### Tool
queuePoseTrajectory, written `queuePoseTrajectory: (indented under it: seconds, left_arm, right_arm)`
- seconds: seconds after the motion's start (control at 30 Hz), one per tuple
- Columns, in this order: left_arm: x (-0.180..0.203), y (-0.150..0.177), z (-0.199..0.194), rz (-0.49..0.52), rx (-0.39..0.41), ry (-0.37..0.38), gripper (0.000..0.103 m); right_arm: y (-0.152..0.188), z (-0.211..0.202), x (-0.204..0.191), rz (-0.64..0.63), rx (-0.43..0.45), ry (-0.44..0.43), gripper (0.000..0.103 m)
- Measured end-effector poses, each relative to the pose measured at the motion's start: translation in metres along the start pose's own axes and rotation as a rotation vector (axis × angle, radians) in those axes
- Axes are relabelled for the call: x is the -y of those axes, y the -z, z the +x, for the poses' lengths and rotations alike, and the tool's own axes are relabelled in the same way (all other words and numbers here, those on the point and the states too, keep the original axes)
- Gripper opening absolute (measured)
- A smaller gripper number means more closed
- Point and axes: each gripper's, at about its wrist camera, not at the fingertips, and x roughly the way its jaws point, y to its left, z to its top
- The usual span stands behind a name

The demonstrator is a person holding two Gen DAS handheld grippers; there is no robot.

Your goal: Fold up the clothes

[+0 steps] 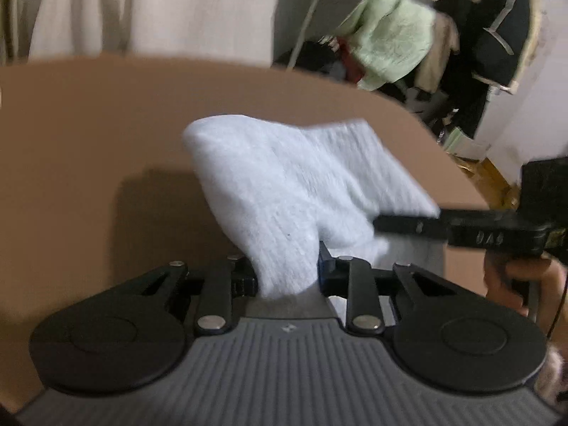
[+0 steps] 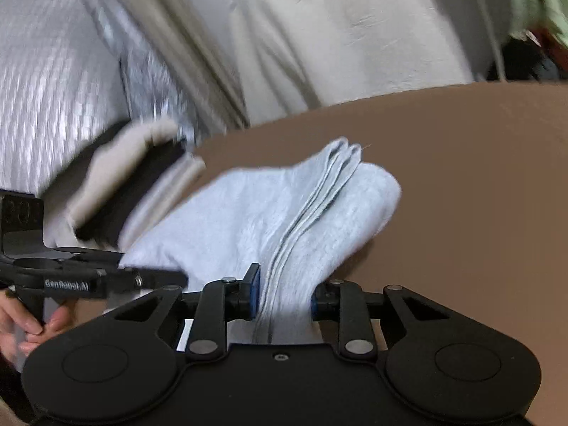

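Cloth: a pale, light-blue knitted cloth [image 1: 284, 191], thick and already doubled over, with several layered edges showing along one side in the right wrist view [image 2: 319, 206].
Where it is: lifted off the brown table [image 1: 88, 124] between the two grippers — one rounded end droops toward the tabletop, and its shadow falls on the surface below.
Left gripper [image 1: 287, 269]: narrowed onto a bunched end of the cloth, the fabric pinched between its black fingers and spilling out both in front and behind them.
Right gripper [image 2: 284, 294]: also narrowed, its blue pads pressing on the stacked edges of the cloth.
Grippers together: each shows in the other's camera — near one another, each at the cloth's side.
Hands: a hand [image 1: 525, 284] grips the right gripper's handle; another hand [image 2: 32, 323] grips the left one, with a fleecy cuff [image 2: 117, 163] above it.
Background: a cream curtain [image 1: 142, 7] hangs behind the table, and a heap of clothes [image 1: 408, 35], one piece pale green, lies beyond the far edge.
Sharpness: both views are blurred.
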Motion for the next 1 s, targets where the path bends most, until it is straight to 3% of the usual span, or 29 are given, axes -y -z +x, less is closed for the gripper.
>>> queuePoseTrajectory:
  seconds: [0.03,0.07,0.1,0.2,0.33,0.4,0.5,0.53,0.57,0.6,0.67,0.7,0.73,0.83,1.0]
  left_arm:
    - [0.002,-0.003,-0.005,0.037,-0.011,-0.016,0.045]
    - [0.0,-0.001,-0.003,0.056,-0.03,-0.041,0.068]
    - [-0.004,0.004,0.003,0.057,-0.054,-0.067,0.075]
    - [-0.025,0.028,0.024,-0.024,-0.147,-0.105,0.076]
    - [-0.06,0.073,0.041,-0.249,-0.249,-0.034,0.076]
    - [-0.067,0.078,0.034,-0.281,-0.252,0.011,0.076]
    - [-0.068,0.085,0.028,-0.365,-0.25,0.134,0.076]
    - [-0.07,0.087,0.028,-0.38,-0.244,0.15,0.072]
    - [-0.07,0.088,0.029,-0.382,-0.243,0.142,0.057]
    - [-0.068,0.089,0.03,-0.366,-0.243,0.113,0.048]
    - [-0.065,0.089,0.028,-0.332,-0.232,0.07,0.03]
    - [-0.06,0.089,0.023,-0.3,-0.214,0.068,0.026]
    - [-0.053,0.086,0.016,-0.245,-0.19,0.063,0.019]
    - [-0.034,0.079,-0.005,-0.125,-0.135,0.03,0.019]
    - [-0.02,0.074,-0.024,-0.048,-0.075,-0.031,0.018]
  right_arm:
    - [0.004,0.001,-0.001,0.049,-0.016,0.007,0.04]
    - [0.009,0.007,0.001,0.095,-0.049,0.02,0.041]
    - [0.014,0.014,0.004,0.136,-0.087,0.036,0.042]
    - [0.02,0.039,0.02,0.179,-0.241,0.143,0.046]
    - [0.017,0.029,0.038,0.266,-0.195,0.125,0.057]
    - [0.015,0.026,0.046,0.326,-0.162,0.09,0.067]
    - [0.015,0.038,0.051,0.384,-0.151,0.052,0.079]
    - [0.015,0.044,0.051,0.391,-0.146,0.052,0.08]
    - [0.016,0.052,0.056,0.396,-0.149,0.055,0.08]
    - [0.016,0.064,0.061,0.395,-0.159,0.055,0.08]
    - [0.016,0.081,0.063,0.342,-0.142,0.033,0.048]
    - [0.013,0.083,0.06,0.28,-0.138,0.019,0.025]
    - [0.008,0.08,0.049,0.202,-0.104,0.009,0.024]
    - [-0.001,0.063,0.01,0.009,0.005,0.005,0.023]
    - [-0.005,0.031,-0.031,-0.122,0.14,0.026,0.023]
